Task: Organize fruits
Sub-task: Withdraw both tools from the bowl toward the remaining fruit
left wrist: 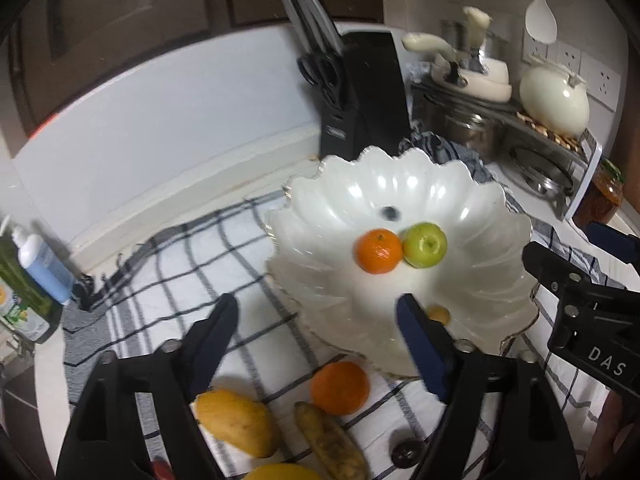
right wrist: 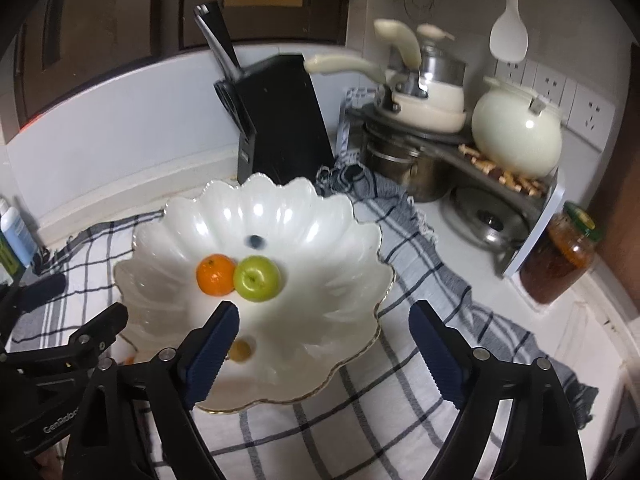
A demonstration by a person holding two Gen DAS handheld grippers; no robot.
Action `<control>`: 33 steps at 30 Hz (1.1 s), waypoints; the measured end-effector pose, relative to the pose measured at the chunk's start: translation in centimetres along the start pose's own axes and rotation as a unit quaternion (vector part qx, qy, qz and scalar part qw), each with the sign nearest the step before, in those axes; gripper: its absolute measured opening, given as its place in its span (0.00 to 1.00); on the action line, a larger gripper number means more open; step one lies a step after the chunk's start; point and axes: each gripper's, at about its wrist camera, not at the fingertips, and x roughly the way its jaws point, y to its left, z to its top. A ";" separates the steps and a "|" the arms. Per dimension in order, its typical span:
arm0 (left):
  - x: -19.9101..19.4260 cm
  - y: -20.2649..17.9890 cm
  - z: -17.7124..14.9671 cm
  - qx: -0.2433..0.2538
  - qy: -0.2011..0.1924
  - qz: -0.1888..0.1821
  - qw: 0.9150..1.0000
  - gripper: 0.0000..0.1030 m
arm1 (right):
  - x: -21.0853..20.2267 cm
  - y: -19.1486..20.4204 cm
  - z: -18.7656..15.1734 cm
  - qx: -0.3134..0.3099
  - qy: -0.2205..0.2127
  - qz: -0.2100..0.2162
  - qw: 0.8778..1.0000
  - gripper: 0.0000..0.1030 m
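Note:
A white scalloped bowl [left wrist: 472, 280] [right wrist: 320, 312] stands on a checked cloth [left wrist: 168, 264]. In it lie an orange [left wrist: 378, 251] [right wrist: 215, 274], a green apple [left wrist: 425, 245] [right wrist: 256, 278], a blueberry [left wrist: 389, 213] [right wrist: 256, 242] and a small yellow fruit [left wrist: 439, 314] [right wrist: 241, 351]. On the cloth in front of the bowl lie another orange [left wrist: 340, 388], a mango [left wrist: 238, 422], a spotted banana [left wrist: 332, 444] and a dark round fruit [left wrist: 407, 453]. My left gripper [left wrist: 316, 322] is open and empty above the bowl's near left rim. My right gripper [right wrist: 324, 326] is open and empty over the bowl's near side.
A black knife block [left wrist: 360, 92] [right wrist: 280, 120] stands behind the bowl. A rack with pots and a cream kettle [right wrist: 516, 128] is at the back right, with a jar [right wrist: 560, 256] beside it. Bottles [left wrist: 36, 264] stand at the left edge.

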 end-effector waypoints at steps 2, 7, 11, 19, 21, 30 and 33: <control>-1.2 0.7 0.0 -0.003 -0.010 0.011 1.000 0.86 | -0.9 0.6 0.2 -0.003 -0.009 0.002 1.000 0.87; -3.9 2.5 -0.4 -0.006 -0.025 0.031 0.999 0.87 | -3.2 2.2 0.4 -0.003 -0.025 0.019 0.999 0.89; -6.0 4.1 -1.1 -0.012 -0.039 0.051 0.998 0.91 | -4.8 3.8 0.2 -0.005 -0.036 0.030 0.999 0.89; -8.7 6.6 -3.6 -0.031 -0.042 0.075 0.996 0.91 | -7.3 6.6 -0.9 -0.020 -0.049 0.045 0.998 0.89; -9.2 7.1 -4.4 -0.037 -0.039 0.079 0.995 0.91 | -7.9 7.1 -1.3 -0.023 -0.052 0.046 0.997 0.89; -10.5 7.5 -7.1 -0.042 -0.042 0.082 0.995 0.96 | -9.5 8.0 -3.0 -0.022 -0.051 0.044 0.997 0.89; -10.5 6.9 -7.9 -0.035 -0.039 0.075 0.996 0.98 | -9.5 7.7 -3.5 -0.015 -0.045 0.044 0.998 0.89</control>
